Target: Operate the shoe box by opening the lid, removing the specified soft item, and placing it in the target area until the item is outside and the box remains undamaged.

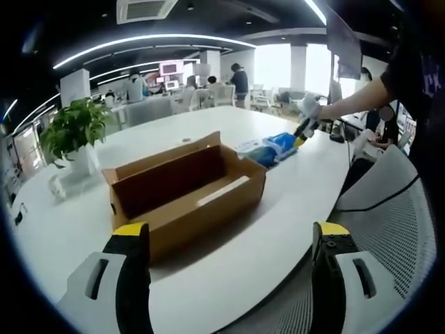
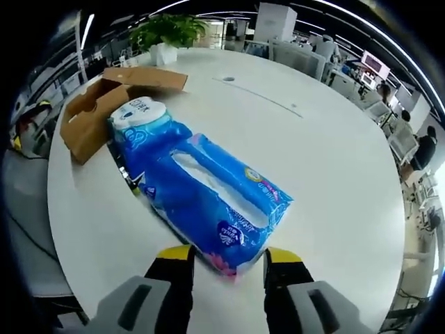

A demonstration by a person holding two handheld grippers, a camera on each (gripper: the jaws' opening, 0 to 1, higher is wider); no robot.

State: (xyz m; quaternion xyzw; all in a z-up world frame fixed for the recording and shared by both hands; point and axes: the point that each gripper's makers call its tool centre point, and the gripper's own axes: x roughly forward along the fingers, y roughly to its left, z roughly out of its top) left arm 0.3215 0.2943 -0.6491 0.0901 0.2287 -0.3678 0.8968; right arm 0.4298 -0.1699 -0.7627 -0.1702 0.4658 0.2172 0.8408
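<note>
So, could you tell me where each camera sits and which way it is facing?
Left gripper view: rides the left gripper, jaws apart, facing the open box on the table; the person's arm reaches in with the right gripper.
Right gripper view: rides the right gripper, looking down on the blue pack between its jaws.
Shared: box, pack, table, plant.

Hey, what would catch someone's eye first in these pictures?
The bright blue tissue pack lying on the white table, its near end between the right gripper jaws. Next, the open cardboard shoe box in the middle of the left gripper view, with a potted plant behind it.
</note>
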